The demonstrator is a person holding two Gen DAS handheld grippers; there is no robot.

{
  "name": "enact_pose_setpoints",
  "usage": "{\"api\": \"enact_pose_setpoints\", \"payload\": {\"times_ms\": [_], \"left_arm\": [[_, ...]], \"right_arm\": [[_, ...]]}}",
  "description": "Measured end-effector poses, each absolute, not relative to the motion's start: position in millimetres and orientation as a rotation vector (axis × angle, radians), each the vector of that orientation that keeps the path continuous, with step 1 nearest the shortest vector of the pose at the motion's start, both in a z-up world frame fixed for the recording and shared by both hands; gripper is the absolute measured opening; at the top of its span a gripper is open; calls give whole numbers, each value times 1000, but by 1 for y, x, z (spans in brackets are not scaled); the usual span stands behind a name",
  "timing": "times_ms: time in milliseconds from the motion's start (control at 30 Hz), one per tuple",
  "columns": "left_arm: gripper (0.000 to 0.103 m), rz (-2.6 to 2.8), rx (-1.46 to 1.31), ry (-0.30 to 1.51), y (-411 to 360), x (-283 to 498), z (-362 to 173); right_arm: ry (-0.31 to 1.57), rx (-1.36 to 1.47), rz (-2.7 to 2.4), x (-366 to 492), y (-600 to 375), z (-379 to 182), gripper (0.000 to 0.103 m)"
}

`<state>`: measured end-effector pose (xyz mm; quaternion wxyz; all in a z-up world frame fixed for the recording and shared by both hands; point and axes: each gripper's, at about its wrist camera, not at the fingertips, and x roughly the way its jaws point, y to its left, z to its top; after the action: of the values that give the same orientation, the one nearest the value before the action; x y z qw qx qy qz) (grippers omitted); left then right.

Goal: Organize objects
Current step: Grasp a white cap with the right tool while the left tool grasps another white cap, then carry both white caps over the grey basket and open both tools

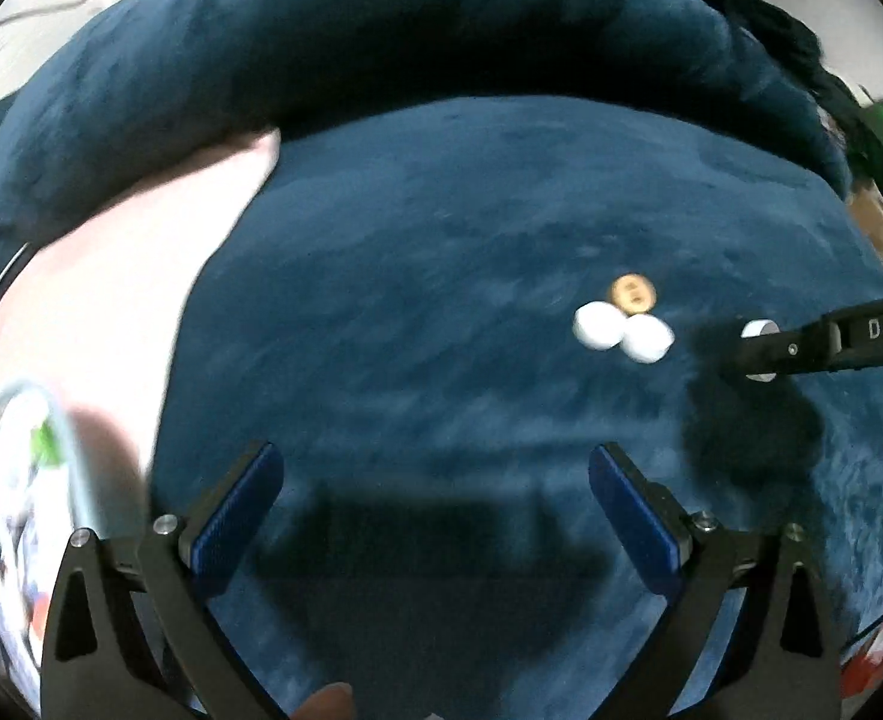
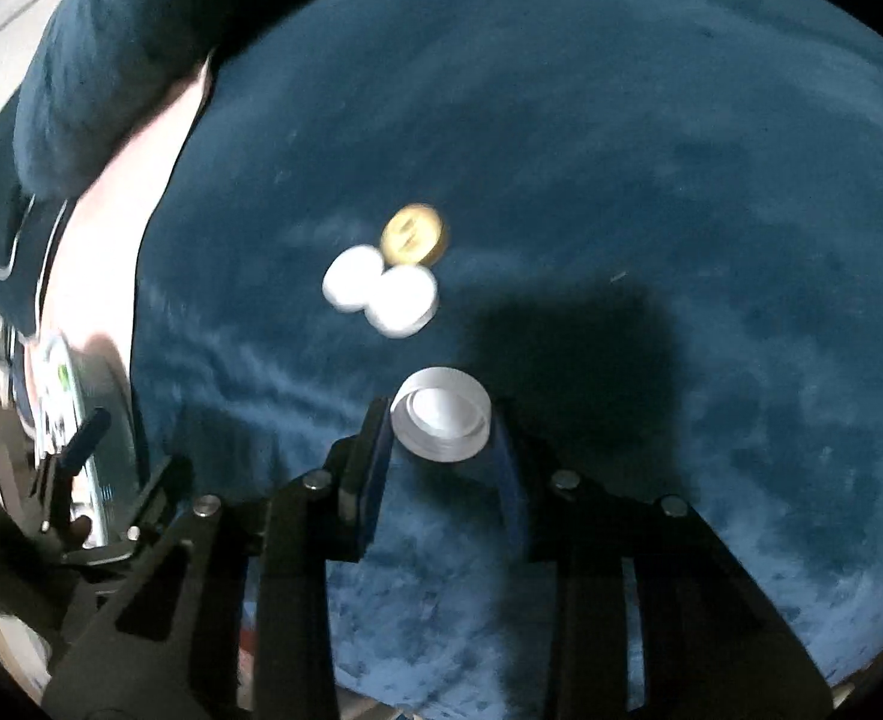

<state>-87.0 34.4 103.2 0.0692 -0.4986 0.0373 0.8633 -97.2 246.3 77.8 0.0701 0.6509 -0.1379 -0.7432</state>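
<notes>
The right tongs (image 2: 441, 420) pinch a white bottle cap (image 2: 441, 417), hollow side toward the camera, above a blue plush cushion (image 2: 621, 150). Just beyond it lie two more white caps (image 2: 381, 291) touching a gold cap (image 2: 414, 235). The left tongs (image 1: 435, 498) hang wide apart, gripping nothing, low over the cushion.

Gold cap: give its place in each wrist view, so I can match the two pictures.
Left wrist view: the gold cap lies right of centre on the blue cushion, touching the far side of the two white caps.
Right wrist view: it sits near centre, just beyond them.
Shared landmark: the white cap clamped in the right gripper, seen at the right edge from the left wrist.
</notes>
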Motion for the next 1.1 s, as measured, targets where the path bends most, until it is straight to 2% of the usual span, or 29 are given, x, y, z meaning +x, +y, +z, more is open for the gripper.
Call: {"api": "enact_pose_setpoints", "payload": {"times_ms": [100, 233, 567, 667, 700, 733, 800, 967, 1100], "left_arm": [[101, 2583, -1456, 185, 57, -106, 95], [97, 2559, -1465, 284, 80, -130, 72], [95, 2486, -1452, 308, 105, -158, 46], [81, 2456, -1429, 256, 107, -164, 43], [63, 2438, -1422, 233, 107, -164, 43], [40, 2419, -1417, 211, 107, -163, 43], [30, 2416, -1396, 209, 105, -159, 45], [30, 2428, -1411, 153, 92, -149, 55], [30, 2472, -1419, 128, 75, -135, 68]], "right_arm": [[-500, 1965, -2251, -104, 261, 77, 34], [-507, 1989, -2267, -107, 262, 71, 34], [-454, 2025, -2239, -117, 257, 62, 34], [-460, 2046, -2232, -119, 258, 57, 34], [-460, 2052, -2229, -120, 258, 55, 34], [-459, 2058, -2226, -120, 257, 53, 34], [-455, 2070, -2214, -118, 256, 49, 34], [-451, 2092, -2175, -118, 253, 41, 34], [-488, 2023, -2196, -117, 252, 58, 34]]}}
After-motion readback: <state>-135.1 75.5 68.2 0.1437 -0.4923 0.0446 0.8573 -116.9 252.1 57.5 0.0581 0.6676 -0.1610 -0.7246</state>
